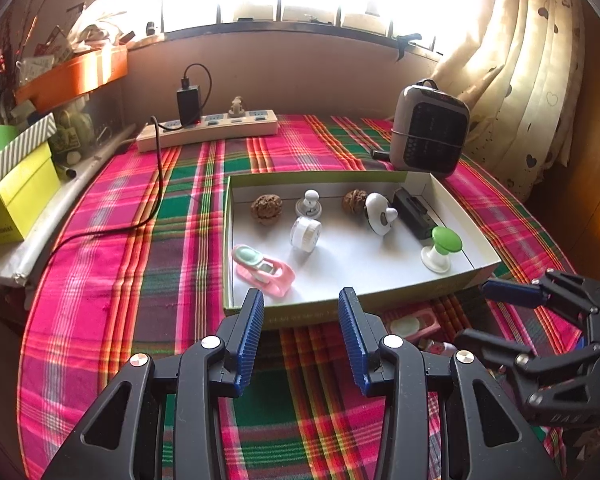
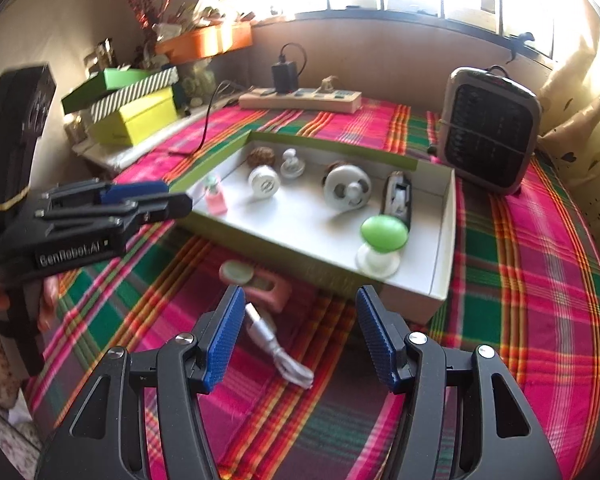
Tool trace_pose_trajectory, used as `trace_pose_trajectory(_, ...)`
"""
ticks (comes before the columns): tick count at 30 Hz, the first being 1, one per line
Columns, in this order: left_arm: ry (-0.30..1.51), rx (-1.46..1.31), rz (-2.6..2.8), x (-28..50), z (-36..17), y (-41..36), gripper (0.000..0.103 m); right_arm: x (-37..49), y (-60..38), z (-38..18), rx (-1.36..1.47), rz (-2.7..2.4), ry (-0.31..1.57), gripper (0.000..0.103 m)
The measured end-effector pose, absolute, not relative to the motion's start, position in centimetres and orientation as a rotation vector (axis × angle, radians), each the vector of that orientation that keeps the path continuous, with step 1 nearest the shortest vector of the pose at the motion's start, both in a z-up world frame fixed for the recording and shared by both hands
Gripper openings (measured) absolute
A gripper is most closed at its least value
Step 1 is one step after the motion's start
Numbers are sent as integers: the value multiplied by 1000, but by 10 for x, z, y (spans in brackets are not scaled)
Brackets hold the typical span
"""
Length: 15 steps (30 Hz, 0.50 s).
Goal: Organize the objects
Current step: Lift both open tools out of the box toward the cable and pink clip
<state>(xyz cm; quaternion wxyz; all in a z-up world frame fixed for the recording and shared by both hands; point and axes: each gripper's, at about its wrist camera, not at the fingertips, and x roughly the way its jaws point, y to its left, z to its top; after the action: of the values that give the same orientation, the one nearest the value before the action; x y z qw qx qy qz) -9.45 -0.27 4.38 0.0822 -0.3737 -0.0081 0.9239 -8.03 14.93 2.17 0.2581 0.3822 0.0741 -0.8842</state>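
Observation:
A shallow green-sided box (image 1: pixel 312 314) lies on the plaid cloth. It holds a pink clip (image 1: pixel 262 266), a white jar (image 1: pixel 305 232), two walnuts (image 1: pixel 266 208), a white knob (image 1: pixel 309 204), a white round piece (image 1: pixel 380 212), a black device (image 1: pixel 414 212) and a green-topped knob (image 1: pixel 442 248). My left gripper (image 1: pixel 302 308) hangs open and empty just before the box's near wall. My right gripper (image 2: pixel 300 296) is open and empty over the cloth. A white cable (image 2: pixel 276 344) lies between its fingers, below them. Another pink clip (image 2: pixel 256 282) lies just beyond, outside the box (image 2: pixel 440 280).
A power strip (image 1: pixel 208 130) with a black charger and its cord lies at the back. A grey heater (image 1: pixel 432 132) stands behind the box on the right. Stacked yellow and striped boxes (image 1: pixel 20 196) sit at the left edge, a curtain (image 1: pixel 532 80) hangs at right.

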Motion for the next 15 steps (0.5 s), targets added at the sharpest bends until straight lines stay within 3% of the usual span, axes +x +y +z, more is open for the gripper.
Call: trace_pose_trajectory(15, -43, -1149, 2730, -85, 34, -3, 37, -76, 135, 1, 1100, -2323, 225, 59)
